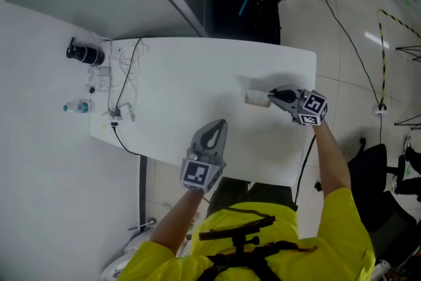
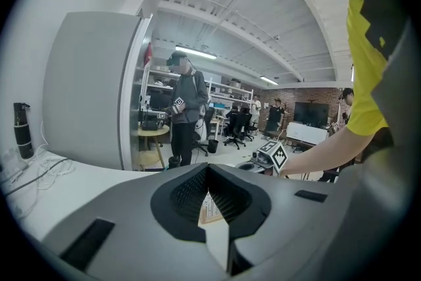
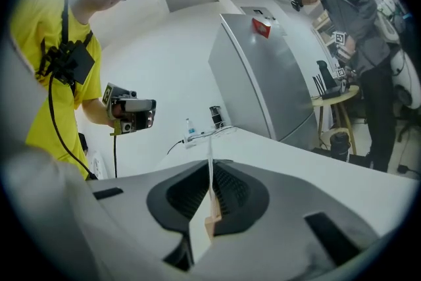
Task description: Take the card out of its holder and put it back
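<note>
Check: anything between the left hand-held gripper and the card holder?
Nothing. The head view shows only bare table between the left hand-held gripper and the card holder.

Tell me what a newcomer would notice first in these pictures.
The right hand-held gripper is shut on a thin white card that stands in a small wooden holder, towards the right of the white table. The left hand-held gripper is shut and empty, by the table's near edge. A black bottle and loose cables sit at the table's far left corner.
</note>
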`<state>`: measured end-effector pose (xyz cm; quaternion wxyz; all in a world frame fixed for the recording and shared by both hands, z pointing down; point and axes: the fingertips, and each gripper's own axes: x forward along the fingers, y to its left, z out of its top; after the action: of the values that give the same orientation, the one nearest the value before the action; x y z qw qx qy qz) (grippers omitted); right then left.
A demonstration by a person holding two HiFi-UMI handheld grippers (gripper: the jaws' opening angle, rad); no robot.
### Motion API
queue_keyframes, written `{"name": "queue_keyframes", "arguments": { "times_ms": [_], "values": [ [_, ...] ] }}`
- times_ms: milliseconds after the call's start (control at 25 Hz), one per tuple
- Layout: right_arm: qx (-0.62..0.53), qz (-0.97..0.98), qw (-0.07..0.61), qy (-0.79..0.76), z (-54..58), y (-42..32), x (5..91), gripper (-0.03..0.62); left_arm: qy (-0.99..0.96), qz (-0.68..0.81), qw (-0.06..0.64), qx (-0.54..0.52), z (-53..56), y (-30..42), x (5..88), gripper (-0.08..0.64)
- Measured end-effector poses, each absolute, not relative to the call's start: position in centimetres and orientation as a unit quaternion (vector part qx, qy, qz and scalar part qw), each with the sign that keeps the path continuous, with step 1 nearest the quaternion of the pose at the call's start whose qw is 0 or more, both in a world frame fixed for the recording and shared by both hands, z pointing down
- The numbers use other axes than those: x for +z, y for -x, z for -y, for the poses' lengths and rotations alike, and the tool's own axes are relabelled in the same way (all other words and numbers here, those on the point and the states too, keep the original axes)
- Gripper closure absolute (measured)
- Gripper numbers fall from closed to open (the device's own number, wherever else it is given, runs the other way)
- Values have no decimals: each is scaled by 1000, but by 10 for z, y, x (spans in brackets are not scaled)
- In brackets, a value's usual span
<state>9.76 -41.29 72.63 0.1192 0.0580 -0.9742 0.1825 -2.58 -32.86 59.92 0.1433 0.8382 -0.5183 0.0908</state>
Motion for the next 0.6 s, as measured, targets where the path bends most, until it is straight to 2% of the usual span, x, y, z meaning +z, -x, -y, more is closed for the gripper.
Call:
{"name": "queue_keyframes", "arguments": {
  "times_ms": [280, 600],
  "values": [
    [165, 978, 101, -79, 414, -104, 680, 571, -843, 517, 126, 79, 323, 24, 577, 568],
    [122, 984, 80, -98, 416, -106, 572, 572, -850, 511, 110, 64, 311, 24, 531, 568]
  ]
}}
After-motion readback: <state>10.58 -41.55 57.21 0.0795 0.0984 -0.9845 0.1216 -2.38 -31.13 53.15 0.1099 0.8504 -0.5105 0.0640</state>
